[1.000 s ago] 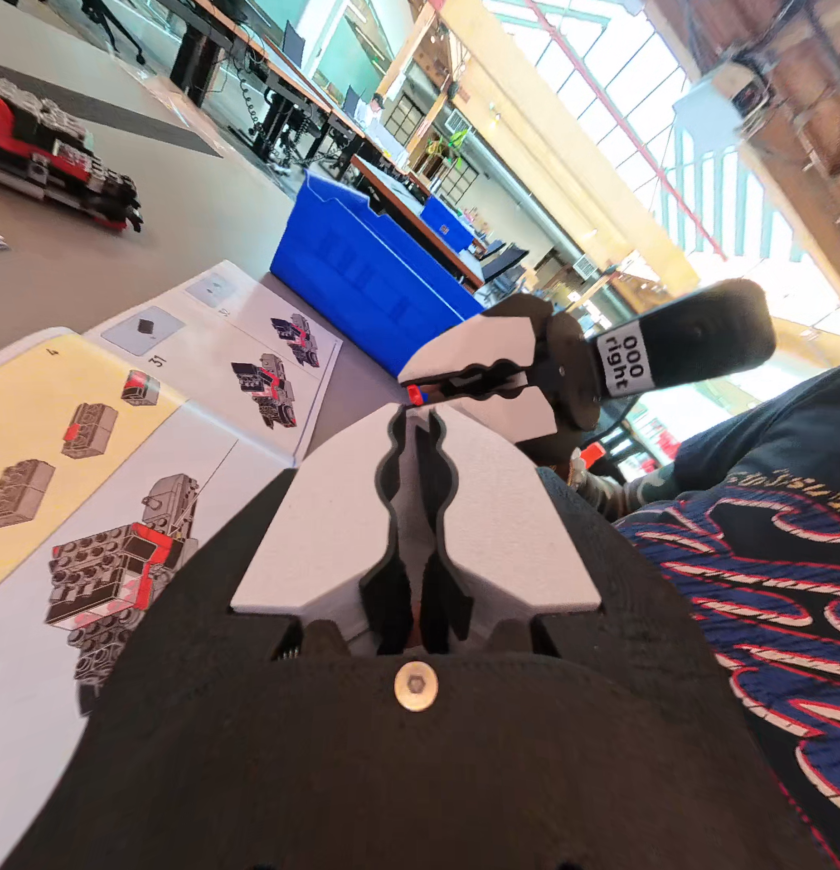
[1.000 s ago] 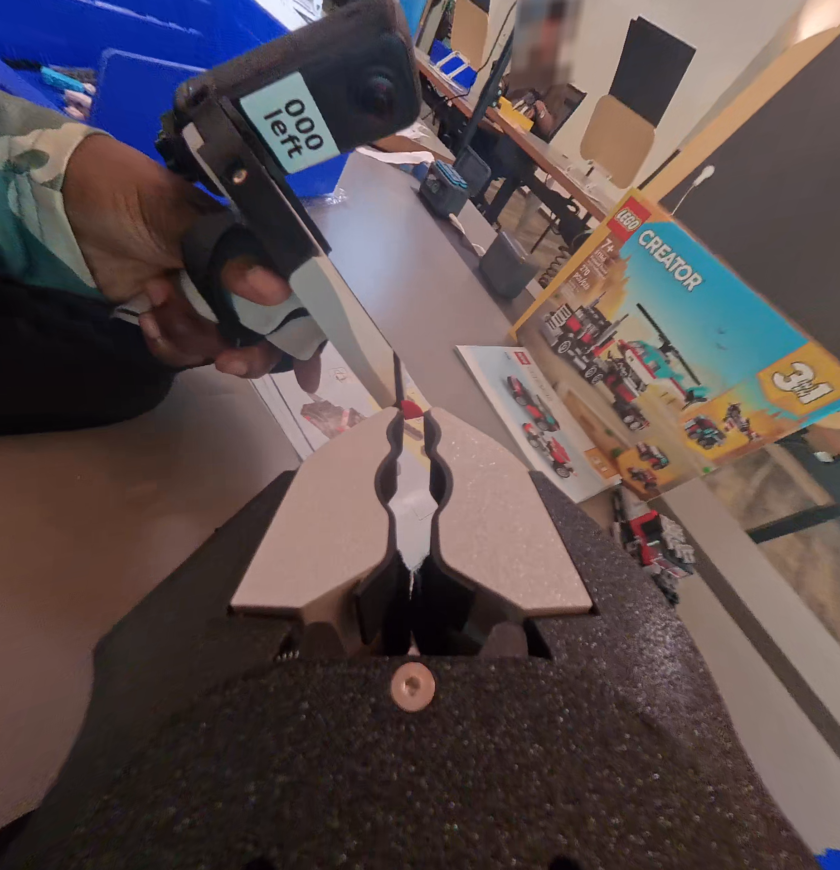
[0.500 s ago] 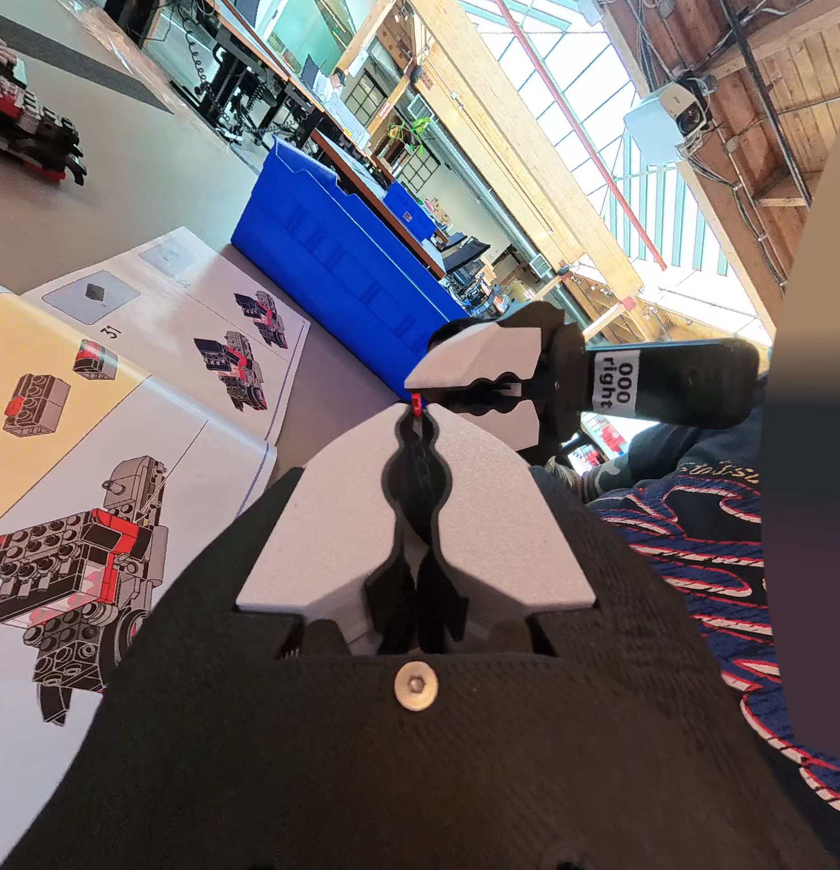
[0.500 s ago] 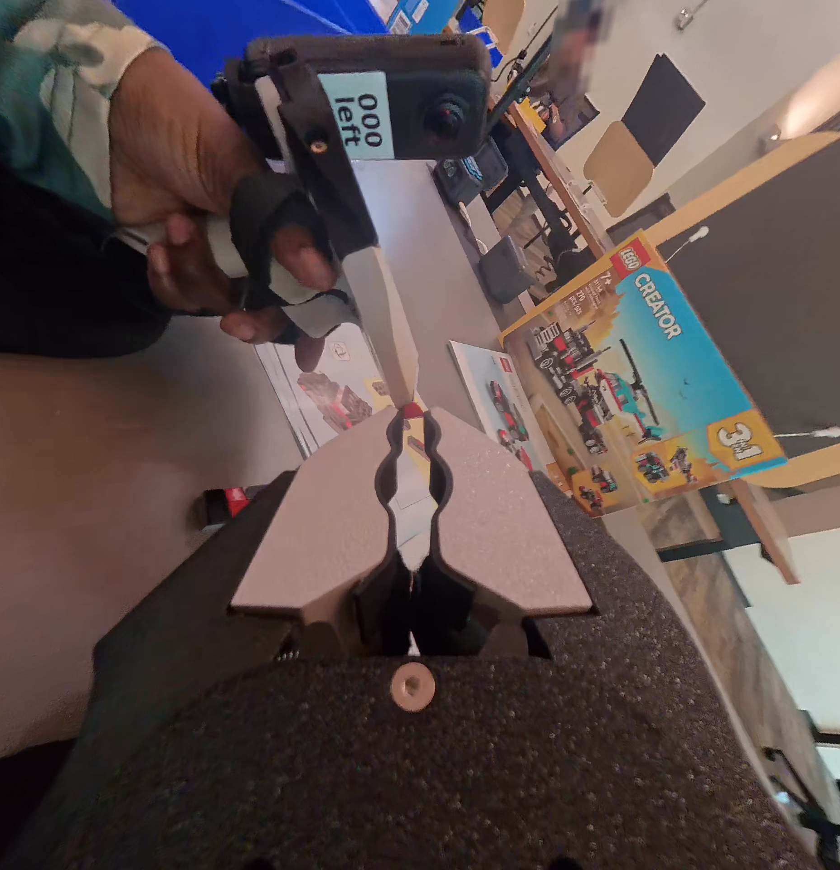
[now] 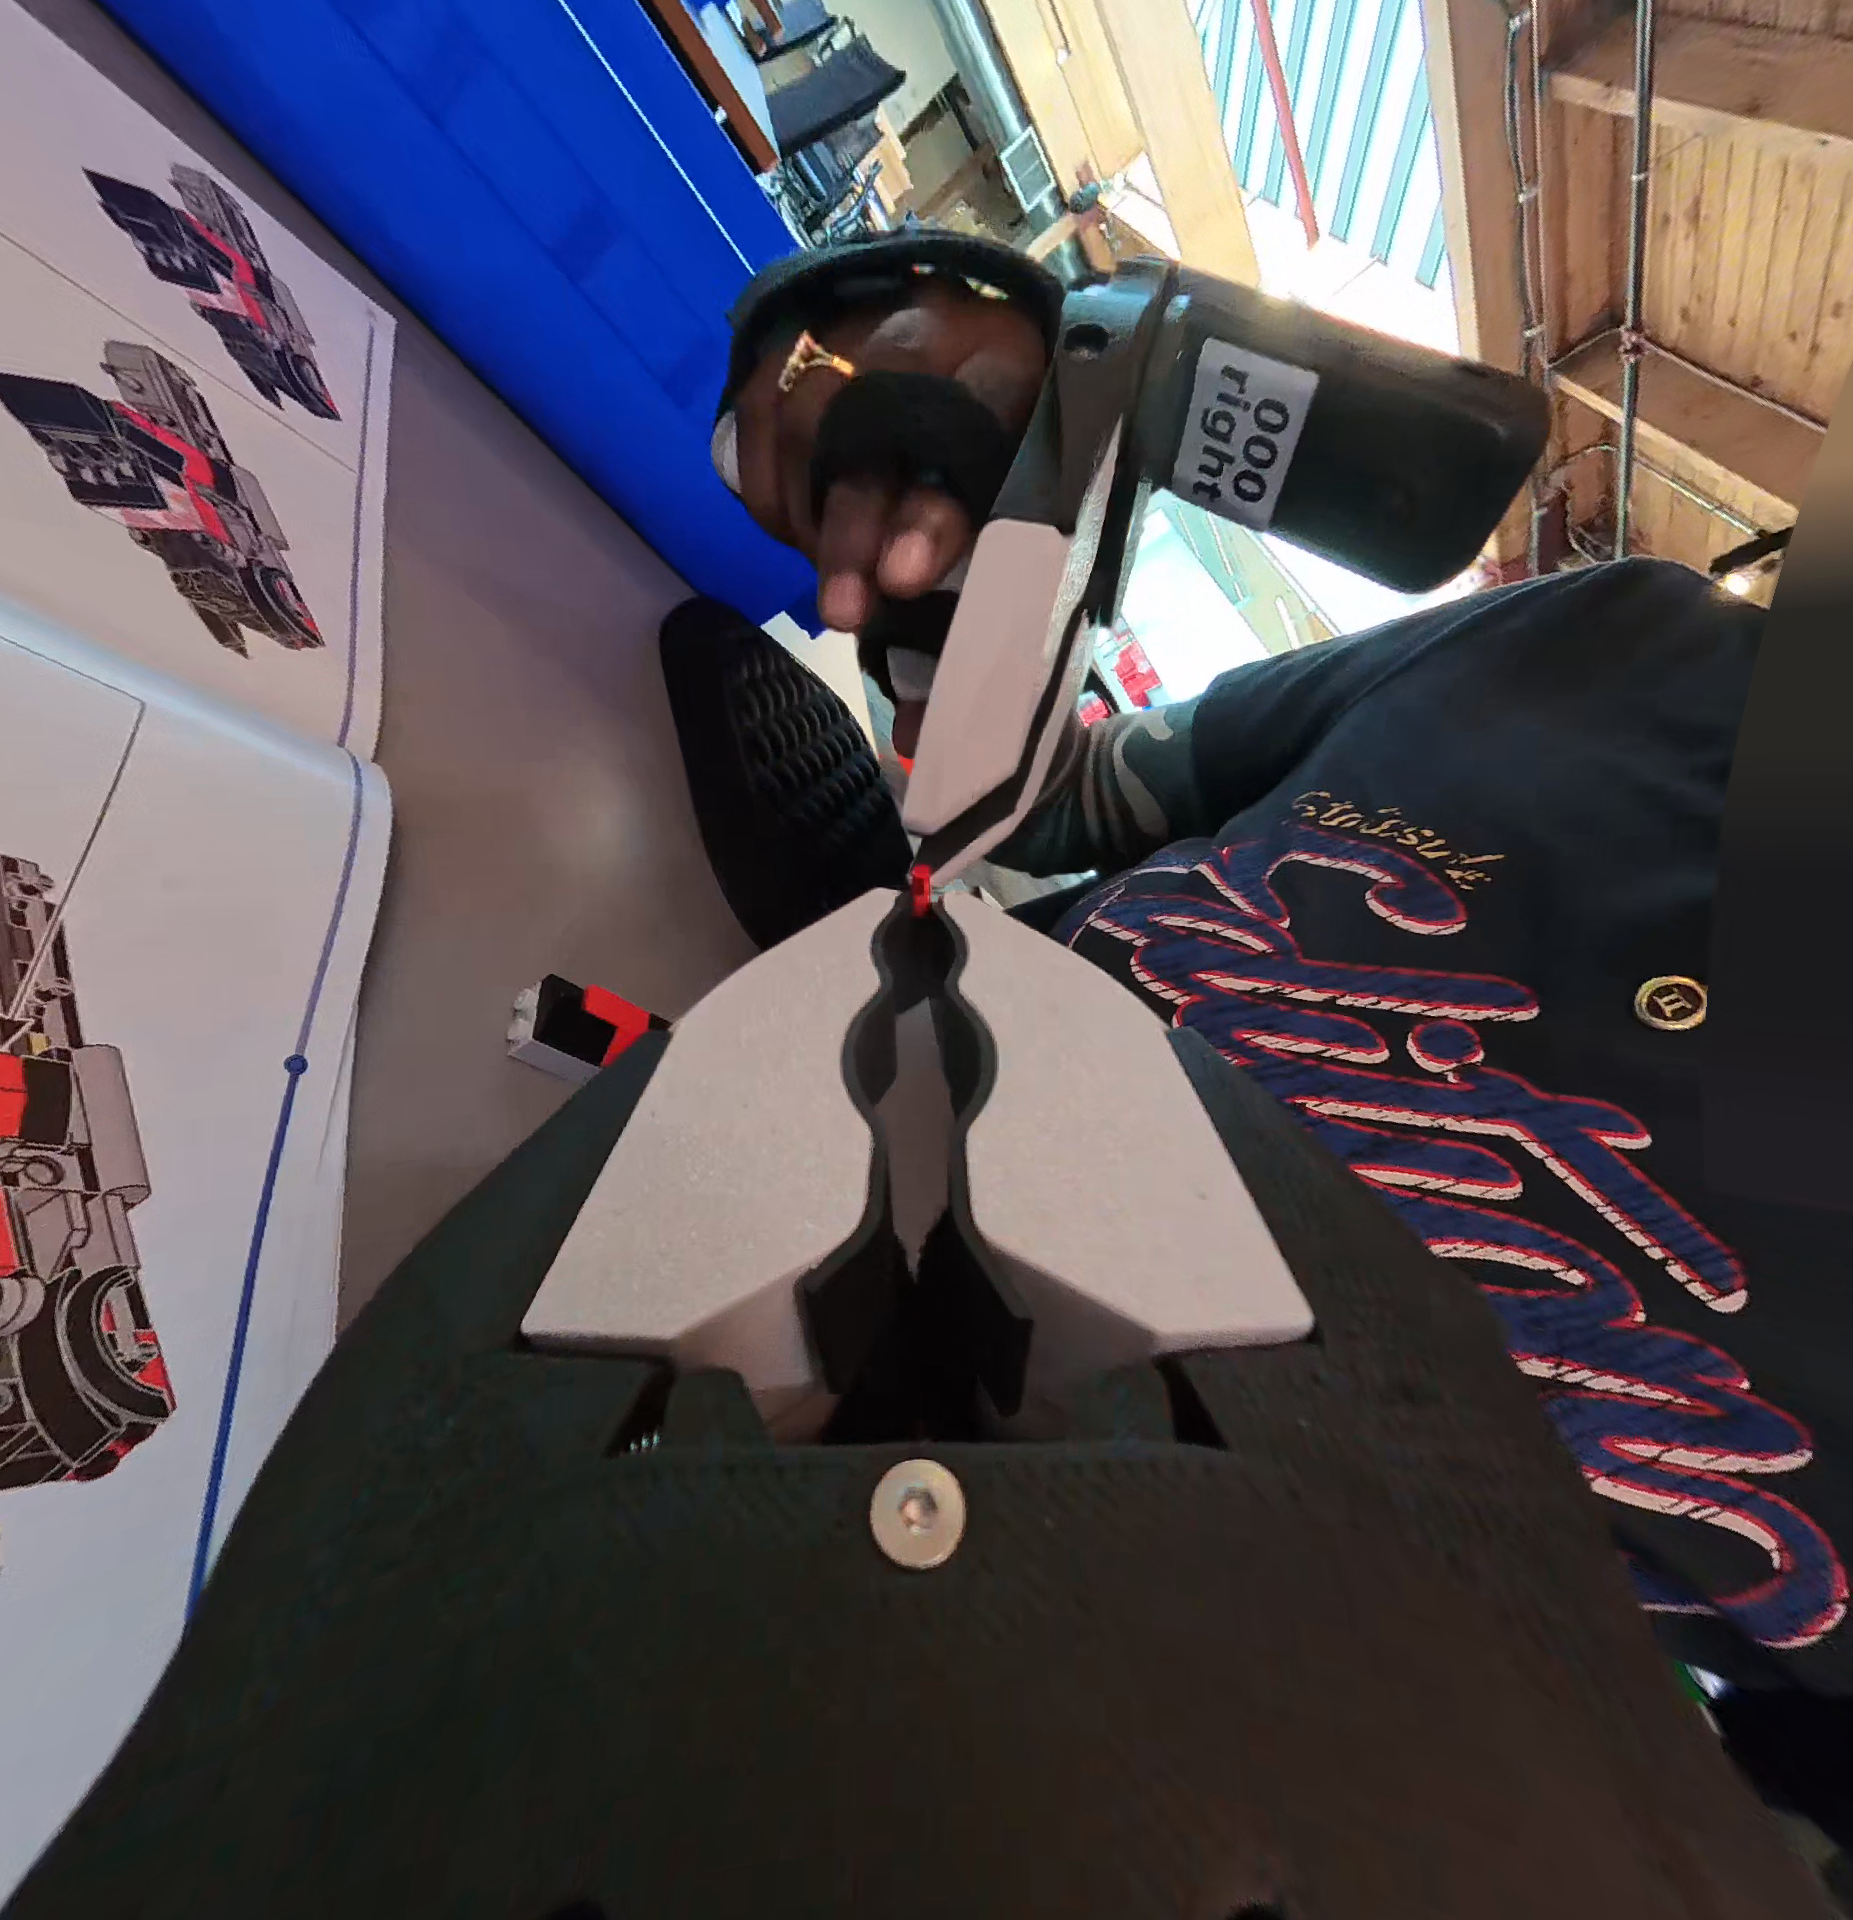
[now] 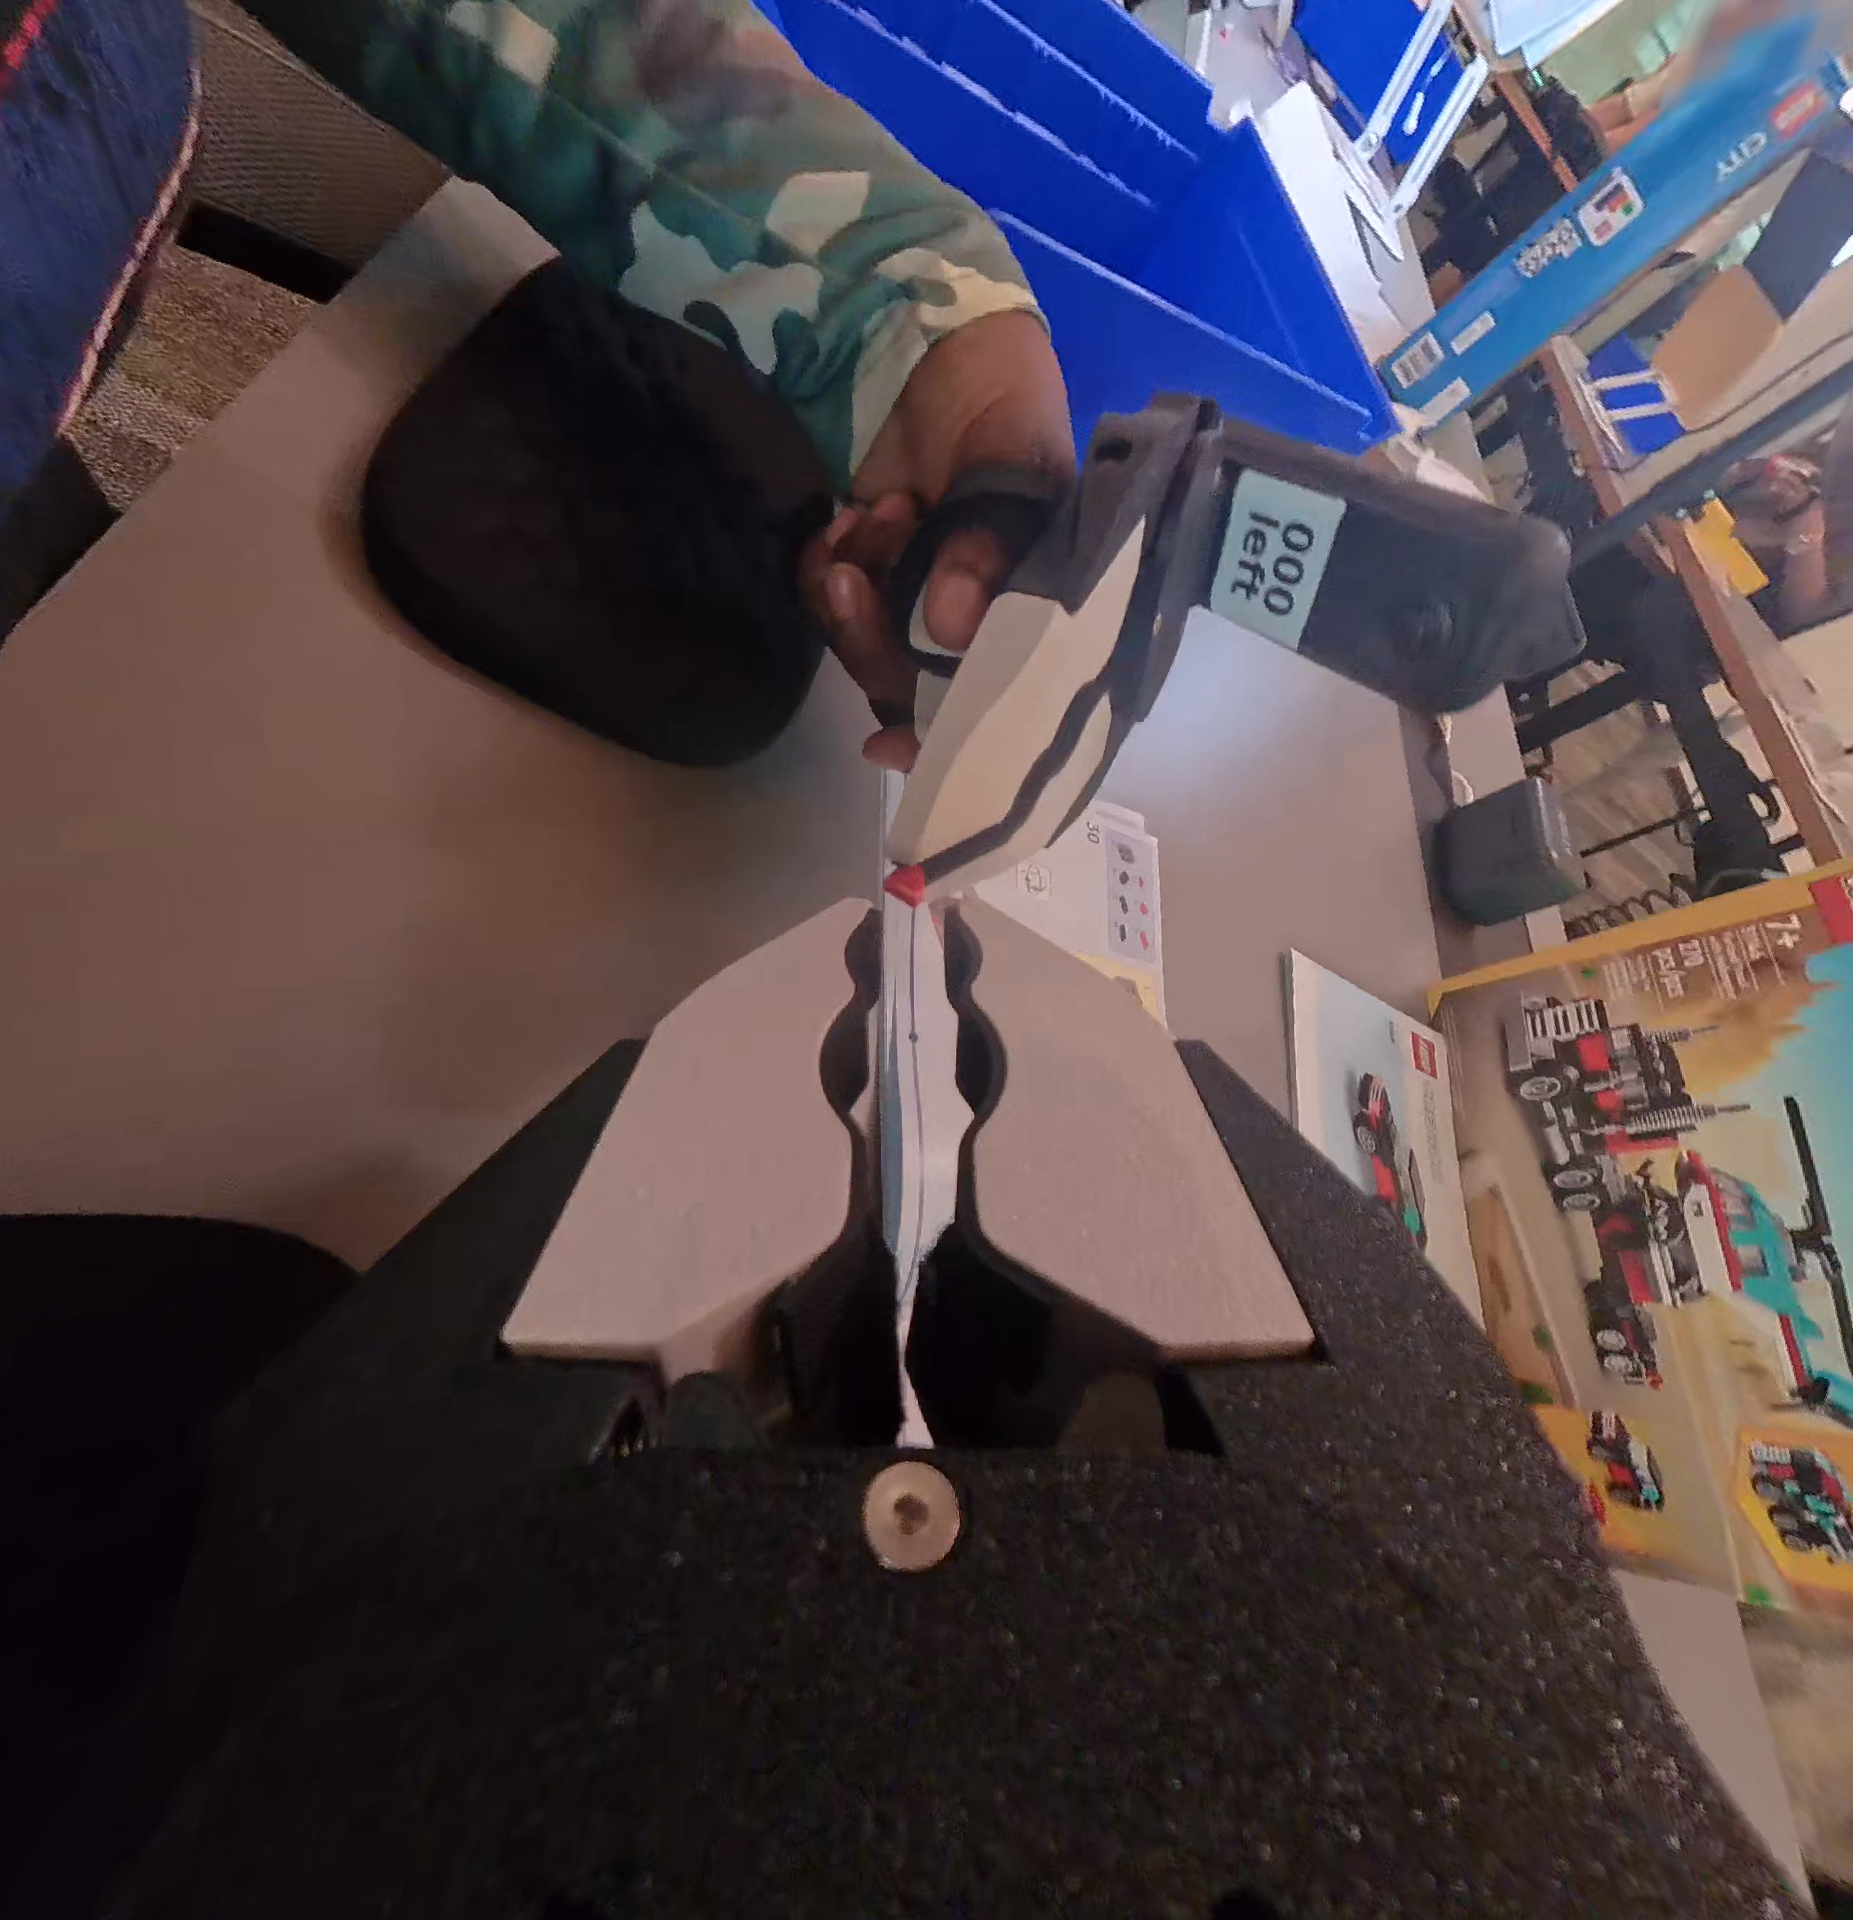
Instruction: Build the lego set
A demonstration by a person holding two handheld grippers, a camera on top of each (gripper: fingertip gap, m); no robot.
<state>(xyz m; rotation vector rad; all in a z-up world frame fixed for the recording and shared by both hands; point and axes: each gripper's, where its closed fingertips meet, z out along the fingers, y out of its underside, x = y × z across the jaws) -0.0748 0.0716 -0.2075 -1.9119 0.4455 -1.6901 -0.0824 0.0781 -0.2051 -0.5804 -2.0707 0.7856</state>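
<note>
The left gripper (image 5: 920,920) is closed down to a sliver at its tips, pinching a tiny red piece (image 5: 919,891) that just pokes out beyond them. The right gripper (image 6: 906,914) meets it tip to tip: its jaws are nearly closed too, and the same red piece (image 6: 906,884) sits right at its tips, though whether it grips the piece, a second part, or only touches cannot be told. Both tools are held off the table (image 5: 506,665), one hand (image 5: 880,457) on the right tool, the other hand (image 6: 922,540) on the left. The piece looks like hard, light, smooth plastic, so small that it would likely slip or twist out of a pinch at the very tips; it probably handles best squeezed flat across two opposite faces, with its mating side left clear, and pushed straight rather than levered. Below the left gripper a small black, red and white assembly (image 5: 579,1023) lies on the table, beside the open instruction booklet (image 5: 174,883). Farther out are a blue bin (image 5: 465,208), a second booklet (image 6: 1358,1091) and the set's box (image 6: 1670,1195) leaning at the table's far side.
</note>
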